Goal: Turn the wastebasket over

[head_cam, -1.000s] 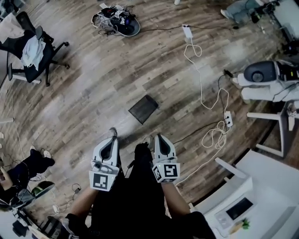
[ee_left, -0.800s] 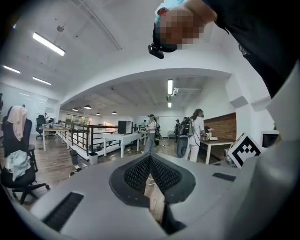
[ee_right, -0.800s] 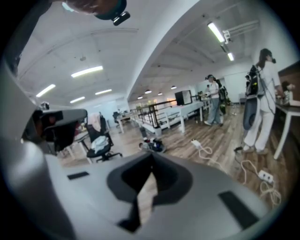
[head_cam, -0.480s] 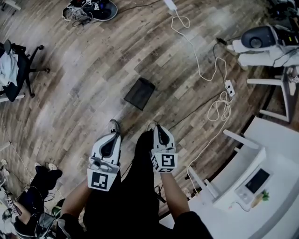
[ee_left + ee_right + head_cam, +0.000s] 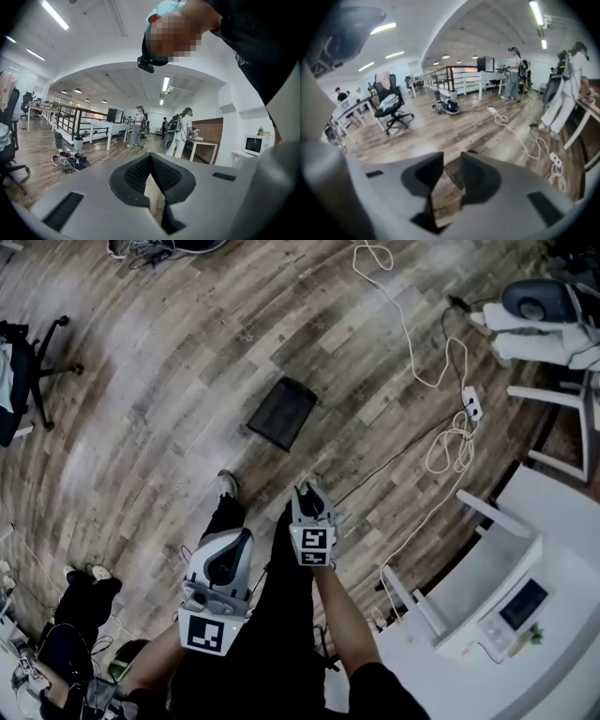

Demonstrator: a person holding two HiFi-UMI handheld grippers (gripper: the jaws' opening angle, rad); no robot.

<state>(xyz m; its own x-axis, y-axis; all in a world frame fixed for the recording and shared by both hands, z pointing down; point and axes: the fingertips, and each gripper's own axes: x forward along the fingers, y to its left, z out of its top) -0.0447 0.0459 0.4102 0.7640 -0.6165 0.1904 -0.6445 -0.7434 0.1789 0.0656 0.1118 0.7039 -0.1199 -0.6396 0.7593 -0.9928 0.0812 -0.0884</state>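
The wastebasket, black and rectangular, stands on the wooden floor ahead of the person's feet. My right gripper points steeply down toward it from a short way off and touches nothing. In the right gripper view its jaws are opening, and the wastebasket shows through the gap beyond the right gripper, with nothing between the pads. My left gripper hangs lower left, nearer the body, pointing nearly level. In the left gripper view the left gripper has its pads meeting at the tips, empty.
White cables and a power strip trail over the floor to the right. A white table fills the lower right corner. An office chair stands far left, bags lie lower left. People stand far off.
Both grippers have sunk toward the floor, the right one much more and further forward. The right jaws were shut and now stand apart. The wastebasket sits higher in the head view.
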